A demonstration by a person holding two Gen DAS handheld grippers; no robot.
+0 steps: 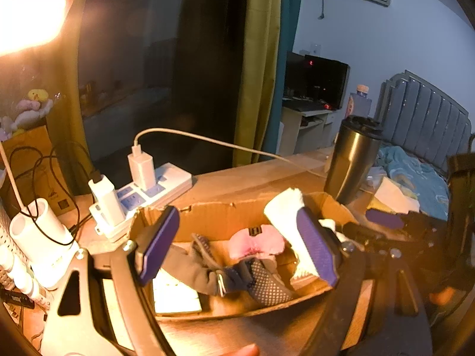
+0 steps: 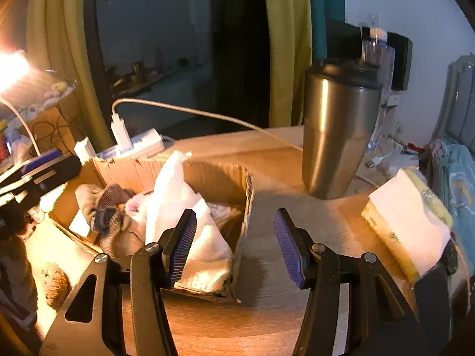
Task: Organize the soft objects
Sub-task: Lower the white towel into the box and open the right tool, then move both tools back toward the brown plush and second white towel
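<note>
An open cardboard box (image 1: 207, 213) (image 2: 246, 195) stands on the wooden table. In it lie a white cloth (image 1: 286, 216) (image 2: 181, 201), grey dotted socks (image 1: 261, 279) (image 2: 109, 204) and a pink soft item (image 1: 256, 241) (image 2: 133, 206). My left gripper (image 1: 237, 249) is open over the box, its right finger touching the white cloth. My right gripper (image 2: 234, 246) is open and empty, at the box's near right corner. The left gripper's fingers (image 2: 44, 163) show at the box's left in the right wrist view.
A steel tumbler (image 1: 351, 160) (image 2: 338, 130) stands right of the box. A tissue pack (image 2: 406, 222) lies at the right. A white power strip (image 1: 142, 195) (image 2: 133, 145) with chargers and a cable sits behind the box. White bottles (image 1: 38, 234) stand left under a lamp.
</note>
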